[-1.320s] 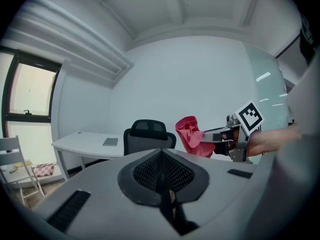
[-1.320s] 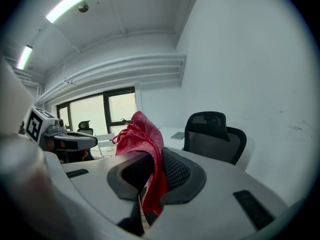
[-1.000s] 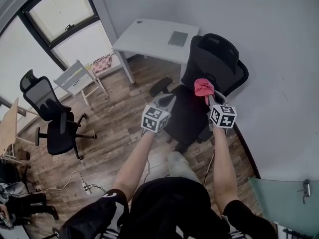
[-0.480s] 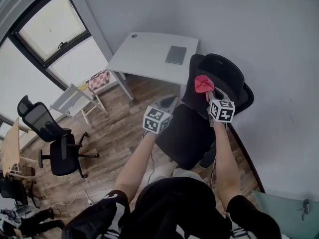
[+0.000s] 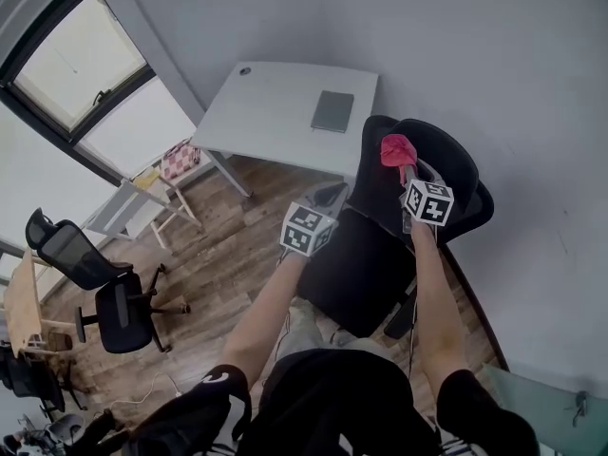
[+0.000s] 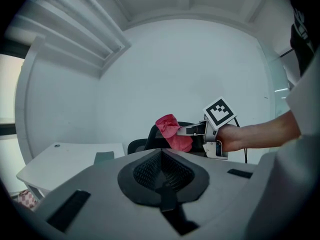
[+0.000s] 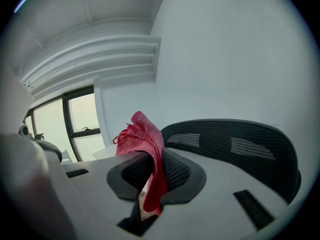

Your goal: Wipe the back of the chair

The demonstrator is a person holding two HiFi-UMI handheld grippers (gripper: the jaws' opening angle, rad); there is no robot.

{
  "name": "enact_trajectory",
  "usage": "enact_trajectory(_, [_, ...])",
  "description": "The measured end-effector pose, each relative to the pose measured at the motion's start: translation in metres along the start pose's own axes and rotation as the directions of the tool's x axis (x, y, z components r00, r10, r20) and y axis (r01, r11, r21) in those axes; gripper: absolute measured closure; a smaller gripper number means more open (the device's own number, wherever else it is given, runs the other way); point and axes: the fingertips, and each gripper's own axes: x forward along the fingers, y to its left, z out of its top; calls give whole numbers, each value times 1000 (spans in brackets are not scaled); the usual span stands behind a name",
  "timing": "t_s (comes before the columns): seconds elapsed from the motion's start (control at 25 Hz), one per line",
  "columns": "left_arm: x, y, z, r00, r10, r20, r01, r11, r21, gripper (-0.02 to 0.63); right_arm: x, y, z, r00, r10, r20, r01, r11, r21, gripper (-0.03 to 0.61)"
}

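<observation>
A black mesh office chair (image 5: 446, 164) stands against the grey wall, its backrest (image 7: 240, 149) curving just beyond my right gripper. My right gripper (image 5: 404, 169) is shut on a red cloth (image 5: 395, 148), (image 7: 145, 144) and holds it up at the top of the backrest. In the left gripper view the same red cloth (image 6: 172, 132) and the right gripper (image 6: 192, 131) show ahead, in front of the chair (image 6: 150, 139). My left gripper (image 5: 328, 198) hovers over the chair's seat (image 5: 356, 264), jaws pressed together with nothing between them.
A white desk (image 5: 285, 112) with a grey notebook (image 5: 332, 110) stands left of the chair against the wall. A second black office chair (image 5: 104, 293) and a white folding chair (image 5: 128, 207) stand on the wooden floor at the left, near the windows.
My right gripper has carried the red cloth up and further onto the top of the backrest. The view has shifted closer to the desk and chair.
</observation>
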Motion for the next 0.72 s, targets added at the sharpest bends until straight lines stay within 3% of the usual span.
enact_trajectory(0.32, [59,42,2,990,-138,-33,138,990,9,589,46,-34,-2,989,-149,-18,150,983,108,509])
enact_trajectory(0.72, [118,73,6,946,-316,-74,318,948,27,589,72,-40,-17,960,-278,-14,277,948,157,506])
